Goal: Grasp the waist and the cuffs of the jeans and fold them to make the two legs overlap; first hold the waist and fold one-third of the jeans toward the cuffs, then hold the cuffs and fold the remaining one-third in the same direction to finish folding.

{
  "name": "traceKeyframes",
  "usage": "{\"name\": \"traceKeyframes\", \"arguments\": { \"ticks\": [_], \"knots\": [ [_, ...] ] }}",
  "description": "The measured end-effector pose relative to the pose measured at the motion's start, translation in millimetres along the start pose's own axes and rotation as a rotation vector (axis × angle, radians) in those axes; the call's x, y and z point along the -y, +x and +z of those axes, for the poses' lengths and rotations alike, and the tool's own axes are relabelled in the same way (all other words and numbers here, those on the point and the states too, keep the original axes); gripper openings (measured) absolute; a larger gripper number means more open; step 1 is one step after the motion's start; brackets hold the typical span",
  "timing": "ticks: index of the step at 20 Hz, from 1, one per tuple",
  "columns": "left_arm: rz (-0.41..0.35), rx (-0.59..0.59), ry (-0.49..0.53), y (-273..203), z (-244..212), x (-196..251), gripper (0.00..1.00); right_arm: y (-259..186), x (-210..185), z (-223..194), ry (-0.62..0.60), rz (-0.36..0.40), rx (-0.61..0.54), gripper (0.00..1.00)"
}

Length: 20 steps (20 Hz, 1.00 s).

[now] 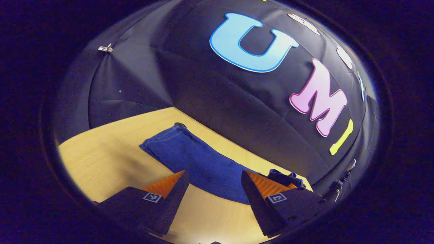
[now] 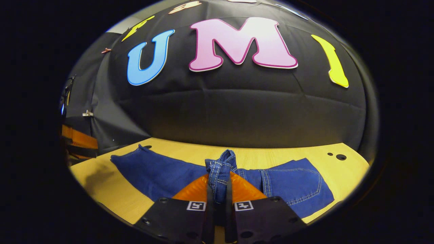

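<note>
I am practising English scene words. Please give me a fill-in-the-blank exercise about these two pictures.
1. The right hand-held gripper is shut on the waist of the blue denim ____.
2. The left hand-held gripper is ____ and holds nothing.
3. The jeans lie on a light ____ table.

Missing words: jeans; open; wooden

low over table [image 1: 101, 159], both facing jeans [image 2: 162, 173]
</note>
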<state>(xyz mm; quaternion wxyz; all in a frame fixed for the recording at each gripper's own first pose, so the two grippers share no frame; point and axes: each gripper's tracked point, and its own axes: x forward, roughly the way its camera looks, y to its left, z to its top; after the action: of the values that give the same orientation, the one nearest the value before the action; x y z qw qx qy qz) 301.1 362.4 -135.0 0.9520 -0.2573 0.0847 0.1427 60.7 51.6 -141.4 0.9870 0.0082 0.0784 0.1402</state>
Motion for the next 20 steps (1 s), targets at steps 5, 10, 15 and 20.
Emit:
{"name": "traceKeyframes", "arguments": {
  "ticks": [5, 10, 15, 20],
  "knots": [
    [0.229, 0.007, 0.162, 38, 20, -93, 0.96, -6, -31, -20, 0.079, 0.068, -0.069, 0.62],
    [0.256, -0.053, 0.146, 88, 18, -127, 0.97, -21, -26, -17, 0.016, 0.015, -0.082, 0.96],
    [0.284, -0.158, 0.208, 125, -6, -145, 0.96, -32, -17, -8, -0.023, 0.012, -0.086, 0.96],
    [0.265, -0.219, 0.283, 128, -12, -143, 0.78, -40, -12, -16, 0.017, 0.010, -0.116, 0.96]
  ]
}}
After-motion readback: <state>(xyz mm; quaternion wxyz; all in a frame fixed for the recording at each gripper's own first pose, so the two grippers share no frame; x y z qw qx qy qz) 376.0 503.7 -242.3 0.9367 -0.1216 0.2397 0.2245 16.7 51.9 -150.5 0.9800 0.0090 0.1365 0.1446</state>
